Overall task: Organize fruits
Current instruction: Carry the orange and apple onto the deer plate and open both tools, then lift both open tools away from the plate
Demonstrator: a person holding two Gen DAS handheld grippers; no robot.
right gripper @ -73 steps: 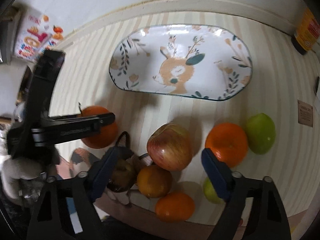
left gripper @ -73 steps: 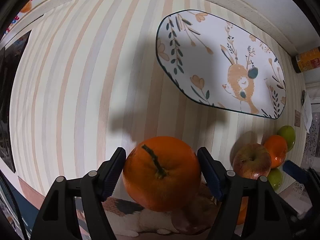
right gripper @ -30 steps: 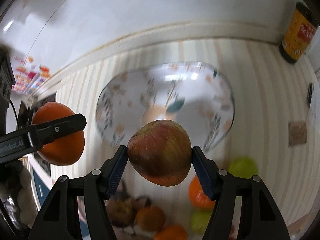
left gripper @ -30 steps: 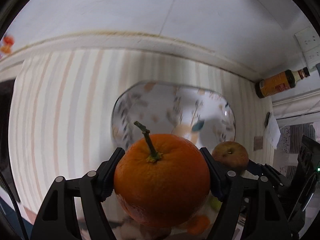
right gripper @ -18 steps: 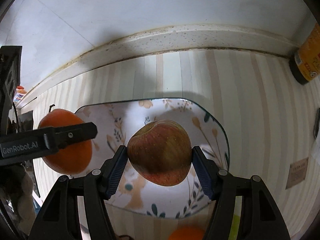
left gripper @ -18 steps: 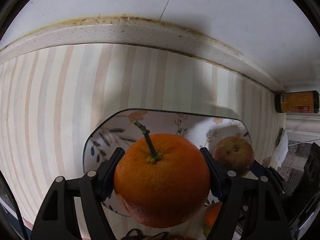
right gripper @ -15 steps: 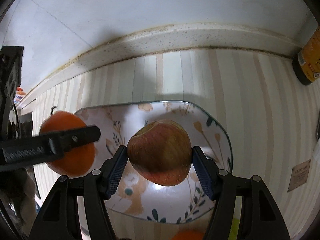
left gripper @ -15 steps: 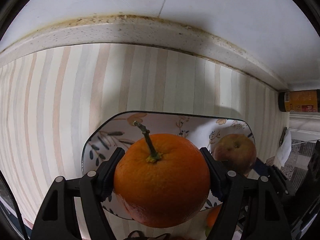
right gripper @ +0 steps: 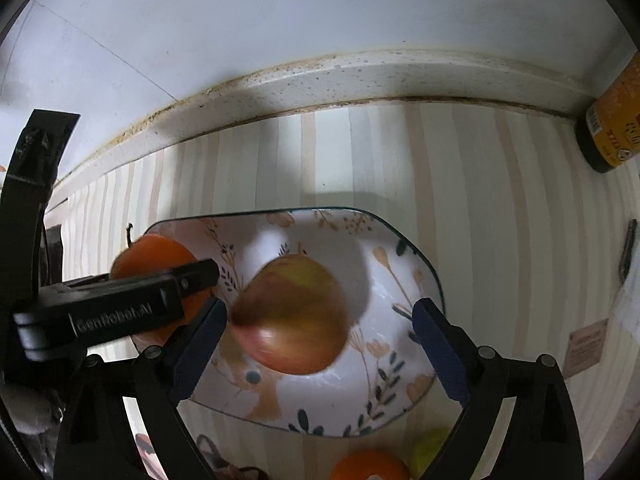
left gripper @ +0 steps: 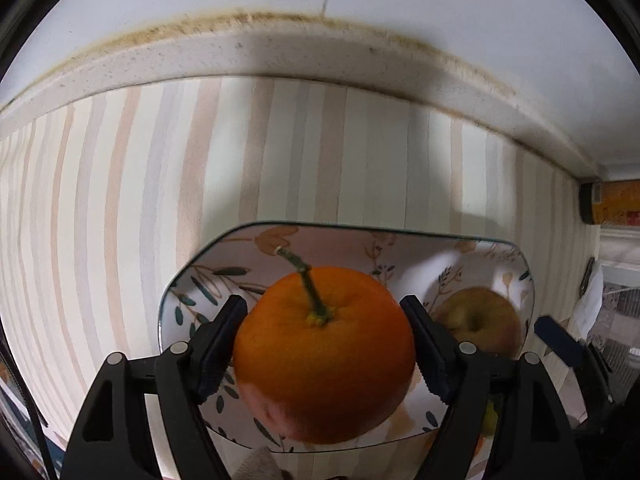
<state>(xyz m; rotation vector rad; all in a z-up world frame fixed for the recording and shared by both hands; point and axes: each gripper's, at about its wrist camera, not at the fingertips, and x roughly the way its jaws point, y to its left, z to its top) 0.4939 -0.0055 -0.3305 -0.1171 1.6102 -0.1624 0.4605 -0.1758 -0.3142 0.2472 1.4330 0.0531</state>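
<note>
Right wrist view: right gripper (right gripper: 320, 320) spread wide, clear of the blurred apple (right gripper: 294, 316) over the plate (right gripper: 400, 248), while left gripper (left gripper: 324, 328) (stem-up) clamps the orange (left gripper: 324, 354).

Between the black jaws of the left gripper (left gripper: 322, 344) sits a bright orange orange (left gripper: 324, 354) with a green stem. The apple (right gripper: 290, 314) between the right gripper's (right gripper: 320, 330) dark-blue-padded jaws is red blushed with yellow-green. Beneath both, the white plate (right gripper: 420, 276) shows teal leaves and tan flowers. Ahead, the counter (left gripper: 160, 184) runs in cream, peach and grey stripes.
</note>
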